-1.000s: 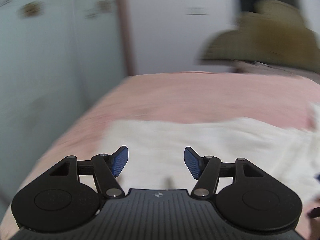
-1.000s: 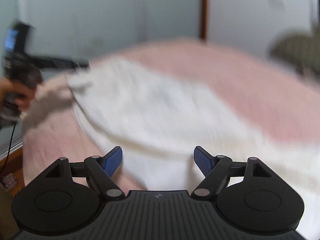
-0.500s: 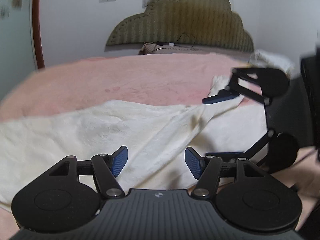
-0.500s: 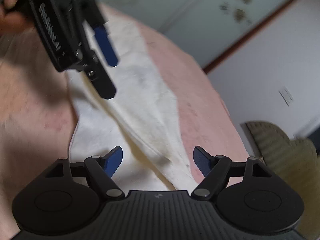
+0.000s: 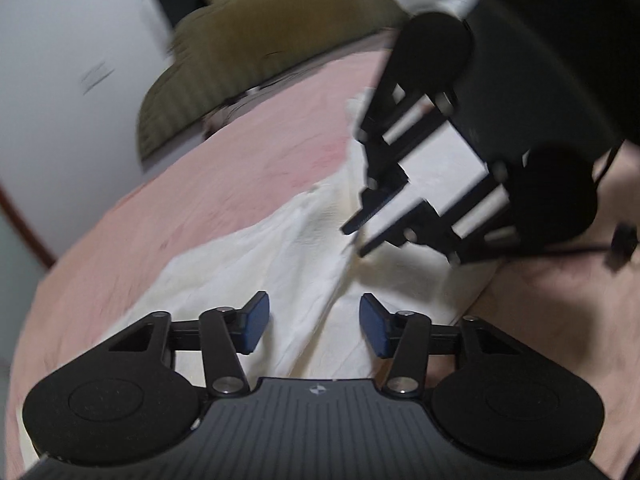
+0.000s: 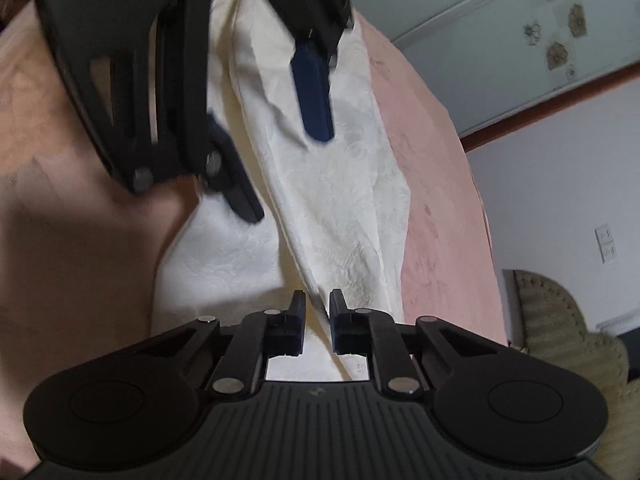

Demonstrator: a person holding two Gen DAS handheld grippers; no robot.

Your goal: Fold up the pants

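Two grippers crowd the same cream pants (image 6: 340, 200), which lie spread on a pink bedspread (image 5: 224, 184). Right gripper (image 6: 317, 322) has just snapped nearly shut, and a raised ridge of the cloth runs up between its jaws, pinched there. Left gripper (image 5: 312, 322) sits half open, jaws just narrowing, straddling a fold without pressing it. From the right wrist view the left tool's black frame blocks much of the near cloth. Beyond the bed: an olive scalloped headboard (image 5: 256, 40), a white wall (image 6: 560, 184), a patterned wardrobe door (image 6: 520, 40).
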